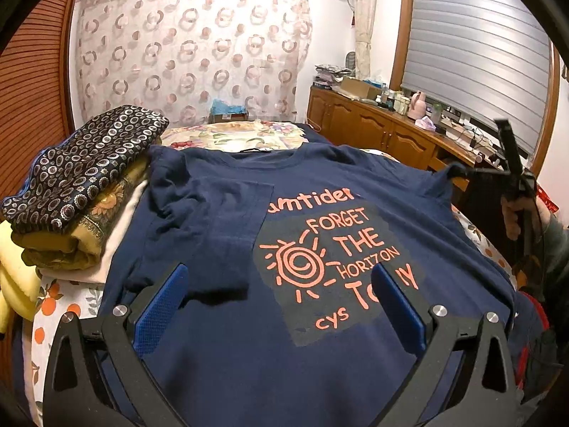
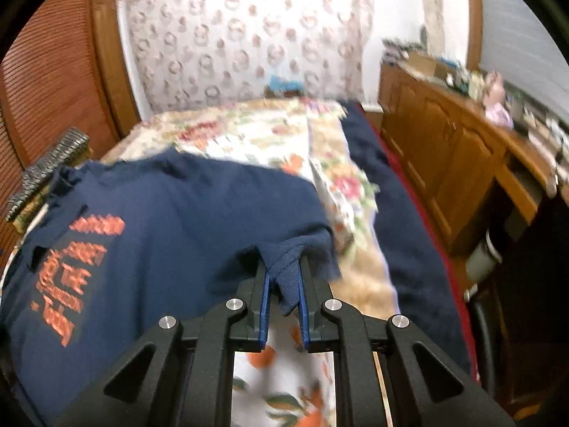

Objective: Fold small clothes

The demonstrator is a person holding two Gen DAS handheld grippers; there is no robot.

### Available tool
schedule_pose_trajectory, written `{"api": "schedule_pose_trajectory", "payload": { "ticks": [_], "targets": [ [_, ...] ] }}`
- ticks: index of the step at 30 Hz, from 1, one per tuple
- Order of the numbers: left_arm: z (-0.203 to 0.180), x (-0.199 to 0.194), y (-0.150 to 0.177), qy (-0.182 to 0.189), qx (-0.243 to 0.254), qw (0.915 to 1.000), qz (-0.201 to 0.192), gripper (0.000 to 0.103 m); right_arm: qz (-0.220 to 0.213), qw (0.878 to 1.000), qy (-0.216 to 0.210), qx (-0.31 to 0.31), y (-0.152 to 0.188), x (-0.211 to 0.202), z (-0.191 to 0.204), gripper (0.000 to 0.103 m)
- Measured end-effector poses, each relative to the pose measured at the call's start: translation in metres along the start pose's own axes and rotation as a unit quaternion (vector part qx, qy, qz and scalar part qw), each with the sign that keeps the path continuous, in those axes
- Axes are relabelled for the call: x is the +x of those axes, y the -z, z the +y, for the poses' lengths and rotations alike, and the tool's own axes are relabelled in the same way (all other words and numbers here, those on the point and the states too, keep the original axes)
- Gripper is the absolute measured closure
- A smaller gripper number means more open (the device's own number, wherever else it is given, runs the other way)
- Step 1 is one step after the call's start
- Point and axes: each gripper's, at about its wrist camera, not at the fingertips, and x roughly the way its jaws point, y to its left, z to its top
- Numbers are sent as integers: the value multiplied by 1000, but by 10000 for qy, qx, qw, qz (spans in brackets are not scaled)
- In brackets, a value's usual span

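A navy T-shirt point(image 1: 227, 348) with an orange sun and "FORGET THE HORIZON" print lies face up on the bed. Its left sleeve point(image 1: 209, 227) is folded inward over the chest. My left gripper point(image 1: 281, 274) hovers low over the shirt's lower half, jaws wide open, nothing between the blue pads point(image 1: 163, 306). In the right wrist view my right gripper point(image 2: 283, 267) is shut on the shirt's right sleeve point(image 2: 284, 259), which is bunched between the pads and lifted off the sheet. In the left wrist view the right gripper point(image 1: 462, 172) pinches that sleeve at the shirt's right edge.
A stack of folded fabrics point(image 1: 89, 178) sits at the shirt's left side. The floral bedsheet point(image 2: 249, 135) stretches beyond the collar. A dark blue blanket point(image 2: 402, 213) runs along the bed's right edge. A wooden cabinet point(image 2: 444, 149) with clutter on top stands to the right.
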Motion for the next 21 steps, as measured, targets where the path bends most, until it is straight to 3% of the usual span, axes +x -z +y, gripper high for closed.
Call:
{"api": "schedule_pose_trajectory", "payload": {
  "ticks": [5,9,10,11,13,21],
  "targets": [
    [1,0,0,0,-6,10000,0,0,-285,9973,-390,-554,-9,-16,47,90],
    [3,-2,-1,14,1,10000,-13,0,-1,9939,-776,-780,6,-12,76,90],
    [3,-2,-1,14,1,10000,-16,0,82,9932,-826,-818,12,-12,79,86],
    [3,-3,-1,11,2,10000,-21,0,190,9924,-851,-869,19,-10,83,76],
    [3,-4,-1,14,-3,10000,-28,0,333,9910,-924,-908,29,-9,80,61],
    [0,-4,-1,19,-11,10000,-58,0,424,9942,-770,-622,56,-25,28,55]
  ]
}}
